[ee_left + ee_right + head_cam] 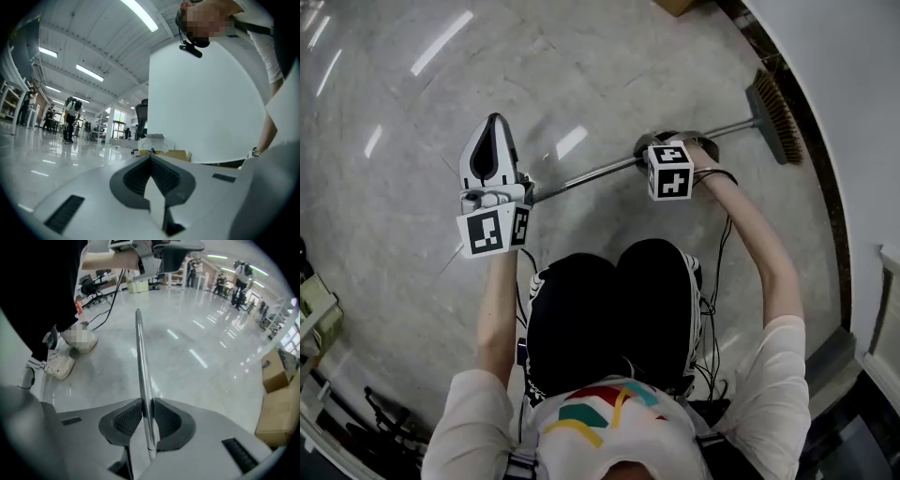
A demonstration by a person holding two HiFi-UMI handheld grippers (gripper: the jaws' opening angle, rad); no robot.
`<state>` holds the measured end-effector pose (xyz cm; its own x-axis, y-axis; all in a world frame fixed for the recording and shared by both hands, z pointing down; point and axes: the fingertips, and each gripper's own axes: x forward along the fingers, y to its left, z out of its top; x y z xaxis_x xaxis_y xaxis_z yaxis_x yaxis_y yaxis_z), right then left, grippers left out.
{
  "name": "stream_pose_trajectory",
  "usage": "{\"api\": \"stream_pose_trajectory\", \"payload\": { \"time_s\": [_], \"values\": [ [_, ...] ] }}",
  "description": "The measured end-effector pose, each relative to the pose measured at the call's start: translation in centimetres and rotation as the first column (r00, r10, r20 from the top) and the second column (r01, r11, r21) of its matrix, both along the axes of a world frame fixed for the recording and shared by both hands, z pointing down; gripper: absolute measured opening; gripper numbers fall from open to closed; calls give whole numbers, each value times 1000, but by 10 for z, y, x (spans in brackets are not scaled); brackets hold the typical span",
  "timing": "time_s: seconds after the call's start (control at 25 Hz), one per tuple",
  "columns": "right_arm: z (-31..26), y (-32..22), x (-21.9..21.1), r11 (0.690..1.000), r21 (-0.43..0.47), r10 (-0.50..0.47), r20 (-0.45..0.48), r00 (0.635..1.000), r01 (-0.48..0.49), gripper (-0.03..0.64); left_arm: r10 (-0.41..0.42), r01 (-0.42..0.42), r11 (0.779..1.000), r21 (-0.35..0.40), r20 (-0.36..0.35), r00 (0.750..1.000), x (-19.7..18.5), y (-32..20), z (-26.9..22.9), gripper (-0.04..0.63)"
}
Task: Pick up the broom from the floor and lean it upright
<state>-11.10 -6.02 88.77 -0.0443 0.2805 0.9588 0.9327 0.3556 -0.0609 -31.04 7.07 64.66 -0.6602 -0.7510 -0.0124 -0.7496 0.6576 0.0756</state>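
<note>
The broom lies flat on the grey floor, its metal handle (600, 171) running from near my left gripper to the brush head (776, 117) by the wall at the upper right. My right gripper (664, 146) points steeply down over the middle of the handle, mostly hidden under its marker cube. In the right gripper view the handle (140, 352) passes straight between the ribbed pads (126, 420), which press on it from both sides, so the right gripper (147, 405) is shut on it. My left gripper (495, 127) sits beside the handle's free end, held level, its jaws (151, 158) shut with nothing in them.
A white wall with a dark baseboard (811, 122) curves along the right, just behind the brush head. Cardboard boxes (277, 380) stand at the right. My knees (614, 300) and shoes (58, 363) are close to the handle. Open floor lies to the left, with people (71, 119) far off.
</note>
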Motion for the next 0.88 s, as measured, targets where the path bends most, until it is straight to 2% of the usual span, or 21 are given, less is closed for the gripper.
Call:
{"api": "stream_pose_trajectory", "payload": {
  "time_s": [0.12, 0.2, 0.36, 0.48, 0.52, 0.6, 0.72, 0.88],
  "values": [
    [-46, -9, -18, 992, -43, 118, 58, 991, -115, 86, -111, 111, 988, 108, -3, 994, -23, 30, -61, 44],
    [-77, -23, -34, 979, -63, 201, 108, 974, -195, 86, -155, 146, 972, 183, 33, 987, -28, 45, -110, 44],
    [-145, -59, -69, 928, -109, 373, 222, 901, -357, 86, -107, 71, 981, 181, 197, 975, -31, 35, -179, 44],
    [-198, -80, -86, 862, -168, 508, 291, 811, -479, 86, -41, -4, 980, 201, 223, 974, -29, 15, -208, 44],
    [-215, -88, -89, 826, -199, 564, 308, 766, -527, 86, -17, -32, 977, 209, 228, 974, -25, 7, -217, 44],
    [-249, -112, -91, 729, -276, 683, 341, 645, -626, 86, 42, -98, 969, 225, 240, 970, -15, -17, -234, 44],
    [-305, -170, -82, 555, -392, 821, 399, 408, -734, 86, 154, -228, 939, 260, 275, 949, 3, -66, -262, 44],
    [-351, -236, -38, 336, -517, 898, 427, 103, -787, 84, 272, -352, 901, 255, 302, 914, 32, -118, -272, 44]
  ]
}}
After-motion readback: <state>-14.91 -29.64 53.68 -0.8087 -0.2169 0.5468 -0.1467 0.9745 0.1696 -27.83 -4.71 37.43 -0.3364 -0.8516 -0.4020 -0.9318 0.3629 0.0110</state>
